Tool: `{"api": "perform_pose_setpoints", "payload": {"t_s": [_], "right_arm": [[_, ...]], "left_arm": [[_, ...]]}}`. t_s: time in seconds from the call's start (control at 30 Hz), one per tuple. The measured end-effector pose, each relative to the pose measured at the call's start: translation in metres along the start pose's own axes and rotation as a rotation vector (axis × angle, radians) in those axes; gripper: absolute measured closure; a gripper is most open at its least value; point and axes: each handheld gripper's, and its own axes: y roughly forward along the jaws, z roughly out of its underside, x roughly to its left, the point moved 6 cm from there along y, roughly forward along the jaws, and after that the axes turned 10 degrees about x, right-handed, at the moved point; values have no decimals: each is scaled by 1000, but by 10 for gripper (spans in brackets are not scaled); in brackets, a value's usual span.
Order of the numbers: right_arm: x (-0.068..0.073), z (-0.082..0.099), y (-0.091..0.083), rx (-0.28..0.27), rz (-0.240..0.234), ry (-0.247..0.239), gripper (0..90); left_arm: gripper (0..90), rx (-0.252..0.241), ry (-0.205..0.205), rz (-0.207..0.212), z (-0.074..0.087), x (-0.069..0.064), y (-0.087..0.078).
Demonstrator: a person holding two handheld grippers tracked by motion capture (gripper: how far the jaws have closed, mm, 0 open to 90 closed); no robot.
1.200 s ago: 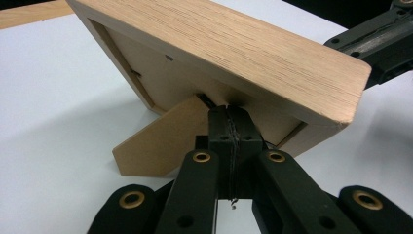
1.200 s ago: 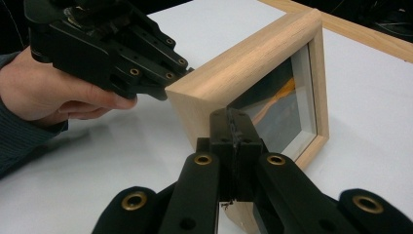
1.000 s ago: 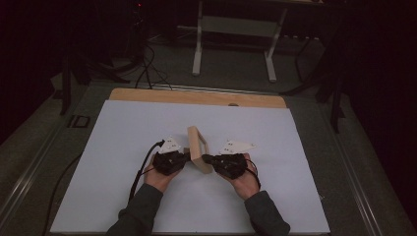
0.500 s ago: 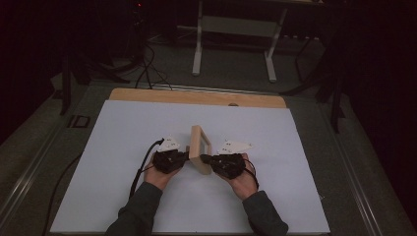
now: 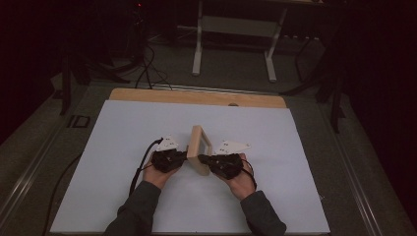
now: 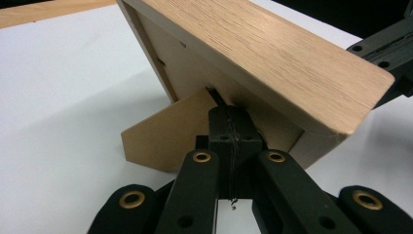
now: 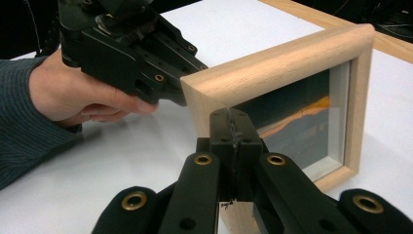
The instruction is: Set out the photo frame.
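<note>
Both claws, left gripper (image 5: 183, 158) and right gripper (image 5: 205, 160), pressed together against the wooden picture frame (image 5: 198, 147), mid-standing; next I need its back stand (image 6: 165, 129) seated flat.

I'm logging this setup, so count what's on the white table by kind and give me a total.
Wooden picture frame: 1
Handheld tool: 2, the left tool and the right tool
Total: 3
</note>
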Motion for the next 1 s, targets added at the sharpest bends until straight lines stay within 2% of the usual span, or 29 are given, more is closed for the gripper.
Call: {"api": "perform_pose_setpoints", "payload": {"t_s": [0.17, 0.23, 0.33, 0.6, 0.63, 0.8, 1.0], "right_arm": [[1, -1, 1, -1, -4, -3, 895], [1, -1, 1, -1, -4, -5, 887], [1, 0, 1, 0, 0, -5, 870], [-1, 2, 0, 8, 7, -4, 853], [-3, 3, -1, 10, 11, -2, 846], [-5, 4, -3, 12, 18, -2, 840], [-7, 5, -3, 16, 19, 2, 840]], "left_arm": [[900, 0, 7, 2, 0, 1, -1], [900, 11, 7, -11, 1, 0, 0], [851, 19, -2, -23, 2, 1, 1], [792, 18, -13, -54, 1, 2, -5], [761, 6, -29, -69, 3, 3, -11], [707, -2, -46, -88, 8, 4, -19], [667, -24, -60, -91, 14, 1, -30]]}}
